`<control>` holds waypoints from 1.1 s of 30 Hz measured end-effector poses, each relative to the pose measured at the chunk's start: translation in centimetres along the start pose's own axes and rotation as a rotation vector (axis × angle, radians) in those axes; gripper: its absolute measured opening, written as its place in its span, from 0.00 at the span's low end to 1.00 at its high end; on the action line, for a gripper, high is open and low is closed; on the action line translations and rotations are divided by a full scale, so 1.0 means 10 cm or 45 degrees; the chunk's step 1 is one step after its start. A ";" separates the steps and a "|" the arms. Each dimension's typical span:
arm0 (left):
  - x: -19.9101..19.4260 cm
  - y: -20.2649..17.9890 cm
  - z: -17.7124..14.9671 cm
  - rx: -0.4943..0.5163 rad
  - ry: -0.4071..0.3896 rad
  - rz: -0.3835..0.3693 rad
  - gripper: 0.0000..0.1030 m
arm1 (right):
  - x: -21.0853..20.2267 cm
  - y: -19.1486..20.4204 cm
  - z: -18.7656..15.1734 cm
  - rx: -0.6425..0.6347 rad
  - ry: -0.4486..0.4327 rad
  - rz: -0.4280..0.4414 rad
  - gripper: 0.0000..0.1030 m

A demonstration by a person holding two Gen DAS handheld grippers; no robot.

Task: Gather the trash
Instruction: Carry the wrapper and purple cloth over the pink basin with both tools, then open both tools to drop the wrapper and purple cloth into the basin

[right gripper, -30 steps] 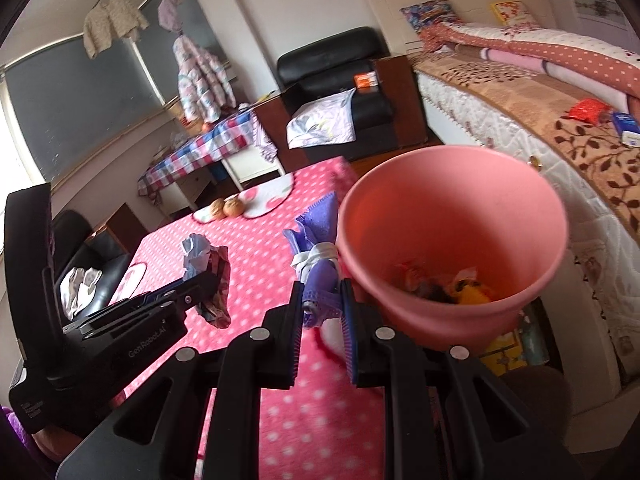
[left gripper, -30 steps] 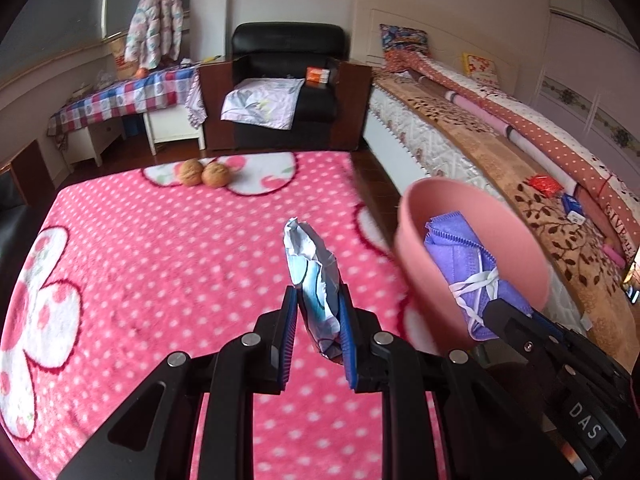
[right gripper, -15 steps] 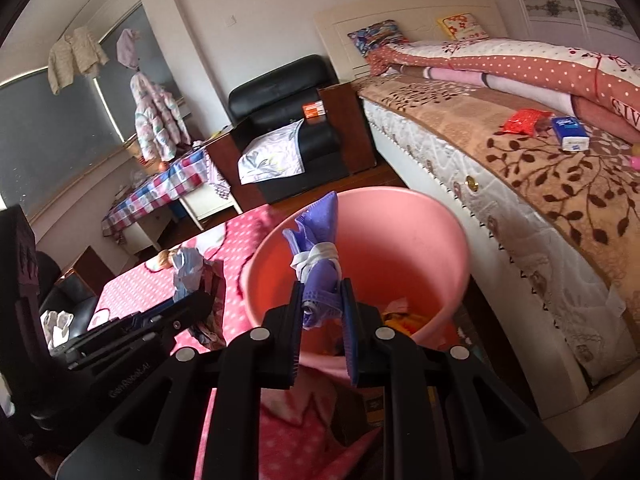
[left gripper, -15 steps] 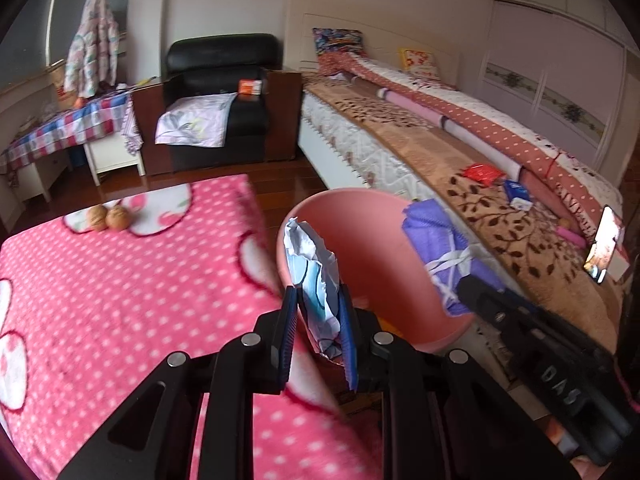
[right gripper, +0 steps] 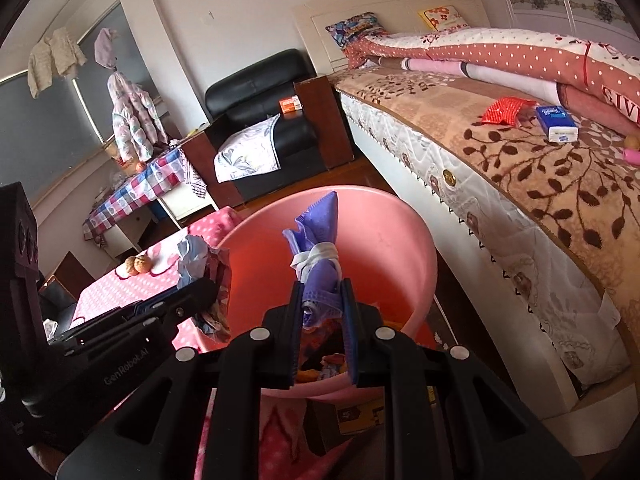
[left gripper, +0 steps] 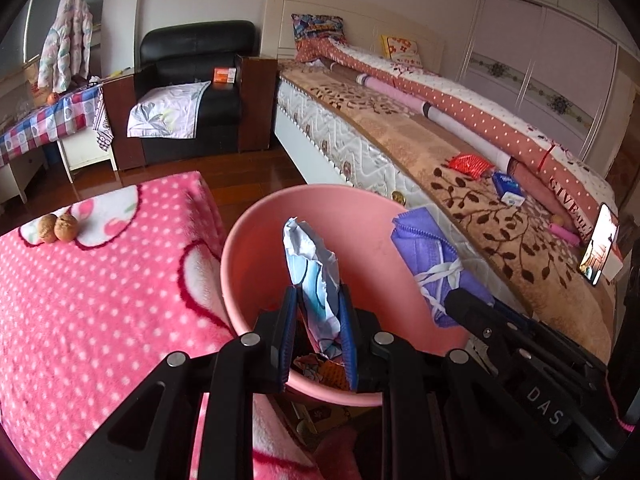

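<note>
A pink plastic bin [left gripper: 256, 248] stands on the floor beside the table, with scraps in its bottom [right gripper: 332, 360]. My left gripper [left gripper: 318, 312] is shut on a crumpled white-and-blue wrapper [left gripper: 312, 264] and holds it over the bin's mouth. My right gripper [right gripper: 322, 308] is shut on a purple face mask [right gripper: 318, 240] and holds it over the same bin [right gripper: 408, 264]. The mask also shows in the left wrist view [left gripper: 428, 256], and the wrapper in the right wrist view [right gripper: 196, 252].
The table with the pink dotted cloth [left gripper: 100, 300] lies left of the bin, with two walnuts [left gripper: 58, 227] at its far end. A bed [left gripper: 460, 168] runs along the right with a red packet [right gripper: 504, 110] and a tissue pack [right gripper: 558, 122]. A black armchair [left gripper: 196, 84] stands behind.
Both grippers have moved right, off the table, and now hold their trash over the bin's mouth. Both stay shut on their items.
</note>
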State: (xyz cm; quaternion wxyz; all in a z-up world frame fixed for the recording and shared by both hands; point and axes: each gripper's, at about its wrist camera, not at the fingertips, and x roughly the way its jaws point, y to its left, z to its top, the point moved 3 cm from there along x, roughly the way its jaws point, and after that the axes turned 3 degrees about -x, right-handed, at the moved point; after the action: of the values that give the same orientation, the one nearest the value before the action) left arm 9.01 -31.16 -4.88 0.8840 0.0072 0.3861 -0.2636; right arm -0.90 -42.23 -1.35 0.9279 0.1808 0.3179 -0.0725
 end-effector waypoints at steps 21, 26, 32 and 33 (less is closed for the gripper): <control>0.43 -0.05 -0.05 0.051 0.099 0.036 0.20 | 0.29 -0.08 -0.02 0.022 0.073 -0.020 0.18; 0.48 -0.03 -0.07 0.047 0.113 0.045 0.22 | 0.33 -0.09 -0.03 0.024 0.082 -0.028 0.18; 0.49 0.00 -0.08 0.040 0.117 0.047 0.37 | 0.36 -0.09 -0.04 0.031 0.089 -0.034 0.18; 0.49 -0.01 -0.07 0.040 0.115 0.048 0.39 | 0.36 -0.09 -0.03 0.033 0.091 -0.034 0.18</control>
State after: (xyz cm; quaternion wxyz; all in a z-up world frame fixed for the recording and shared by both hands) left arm 11.22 -33.30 -8.73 0.8702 0.0404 0.4213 -0.2522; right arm 1.55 -43.04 -4.12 0.9125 0.1912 0.3521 -0.0826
